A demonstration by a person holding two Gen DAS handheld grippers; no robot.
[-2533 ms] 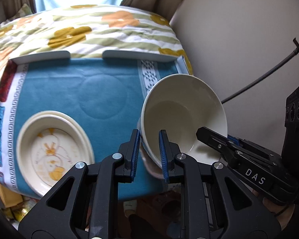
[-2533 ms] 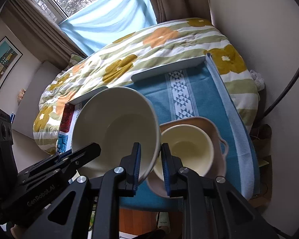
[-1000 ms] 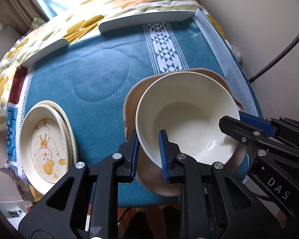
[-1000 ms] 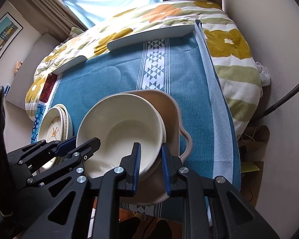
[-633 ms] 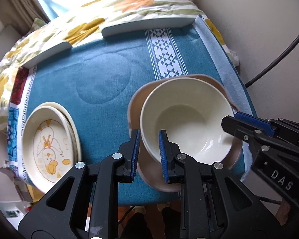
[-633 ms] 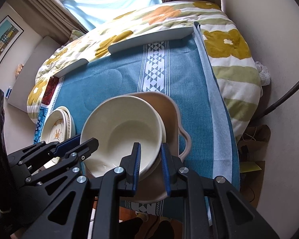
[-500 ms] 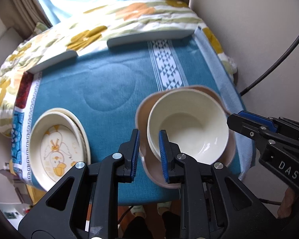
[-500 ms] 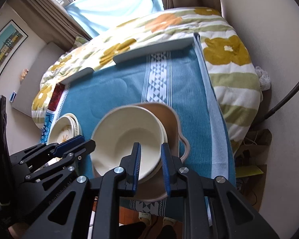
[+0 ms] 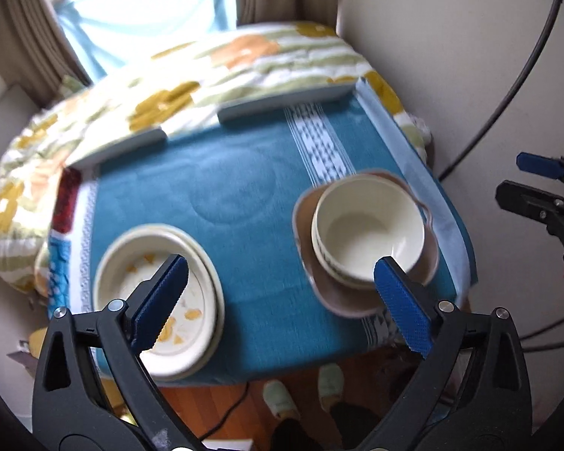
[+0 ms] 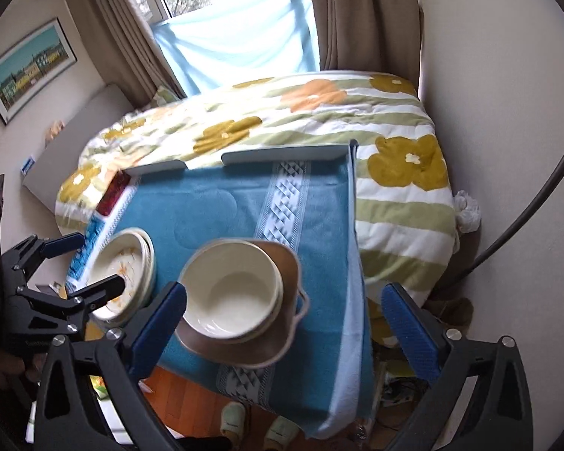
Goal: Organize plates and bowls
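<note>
A cream bowl [image 9: 368, 233] sits stacked on another cream bowl inside a brown handled dish [image 9: 342, 300] at the table's right front; the bowl [image 10: 231, 293] and the dish [image 10: 244, 353] also show in the right wrist view. A stack of cream plates with a yellow print [image 9: 158, 300] lies at the left front, also in the right wrist view [image 10: 122, 274]. My left gripper [image 9: 282, 300] is open and empty, held above and in front of the table. My right gripper [image 10: 282, 323] is open and empty, above the bowl stack.
The table carries a blue patterned cloth [image 9: 225, 195]. Two grey bars [image 10: 285, 156] lie along its far edge against a flowered bed quilt [image 10: 282, 112]. A wall [image 9: 451, 56] and a black cable [image 9: 507, 90] are at the right. Slippered feet [image 9: 282, 398] stand below the front edge.
Both grippers let go of the large cream bowl's rim, opened wide and pulled up and back from the table. The bowl now rests on the stack in the brown dish.
</note>
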